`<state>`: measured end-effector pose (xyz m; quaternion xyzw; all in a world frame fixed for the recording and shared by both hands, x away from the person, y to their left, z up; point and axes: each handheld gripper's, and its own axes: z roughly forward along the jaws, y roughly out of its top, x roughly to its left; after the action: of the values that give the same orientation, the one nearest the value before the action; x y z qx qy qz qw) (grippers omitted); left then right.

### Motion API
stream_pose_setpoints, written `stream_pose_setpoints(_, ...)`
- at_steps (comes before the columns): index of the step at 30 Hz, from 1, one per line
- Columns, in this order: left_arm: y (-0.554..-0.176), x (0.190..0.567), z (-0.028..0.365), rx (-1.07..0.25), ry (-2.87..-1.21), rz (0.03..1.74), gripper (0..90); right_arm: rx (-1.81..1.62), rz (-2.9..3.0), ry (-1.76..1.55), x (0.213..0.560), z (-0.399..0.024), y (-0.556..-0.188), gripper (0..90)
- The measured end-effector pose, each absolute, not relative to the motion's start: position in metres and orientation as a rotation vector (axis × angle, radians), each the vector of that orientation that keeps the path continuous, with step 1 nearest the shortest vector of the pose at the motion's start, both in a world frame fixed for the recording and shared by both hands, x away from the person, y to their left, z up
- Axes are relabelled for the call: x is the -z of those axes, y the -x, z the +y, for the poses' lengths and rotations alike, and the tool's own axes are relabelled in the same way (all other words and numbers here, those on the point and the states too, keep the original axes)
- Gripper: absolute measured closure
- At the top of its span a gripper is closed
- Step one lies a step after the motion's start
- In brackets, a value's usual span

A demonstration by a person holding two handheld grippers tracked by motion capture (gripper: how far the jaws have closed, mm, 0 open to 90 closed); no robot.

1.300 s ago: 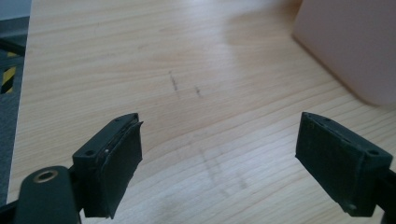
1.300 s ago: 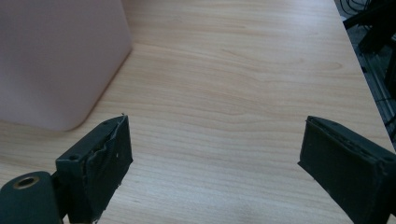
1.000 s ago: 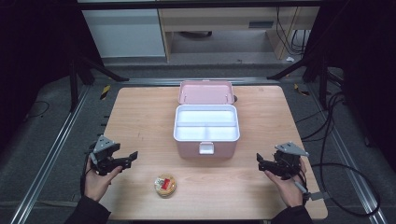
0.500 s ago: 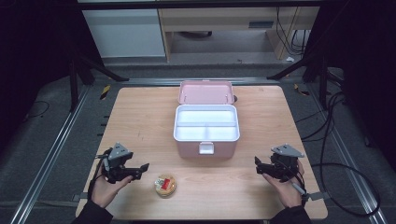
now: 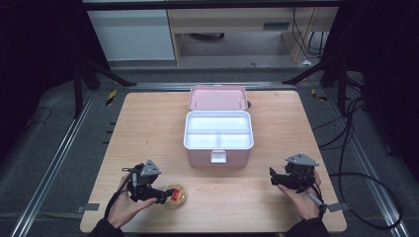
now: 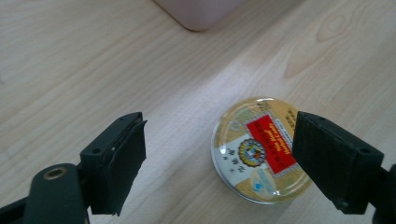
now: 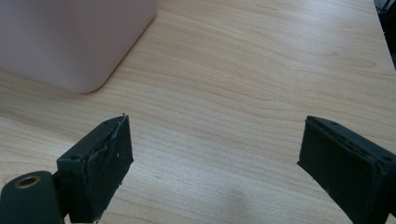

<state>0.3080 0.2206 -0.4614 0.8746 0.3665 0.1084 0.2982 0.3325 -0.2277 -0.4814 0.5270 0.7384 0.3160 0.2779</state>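
Round tin (image 6: 259, 151) between spread left gripper (image 6: 219, 163) jaws (nearer one), untouched

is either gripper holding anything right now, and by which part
Nothing is held. The left gripper is open around the round tin, jaws apart from its sides; the right gripper is open over bare table.

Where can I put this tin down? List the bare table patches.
Bare wood lies left and right of the pink box, and between its front and the right gripper. The near-left is crowded: the left gripper brackets the tin. The table's front middle is bare.
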Motion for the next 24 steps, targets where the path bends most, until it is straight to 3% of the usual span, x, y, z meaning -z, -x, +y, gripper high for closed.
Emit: stream_pose_setpoints(24, -0.314, 0.485, 0.181, -0.165, -2.582, 0.96, 14.4, -0.806, 2.047, -1.413, 0.488, -0.226, -0.336, 9.0)
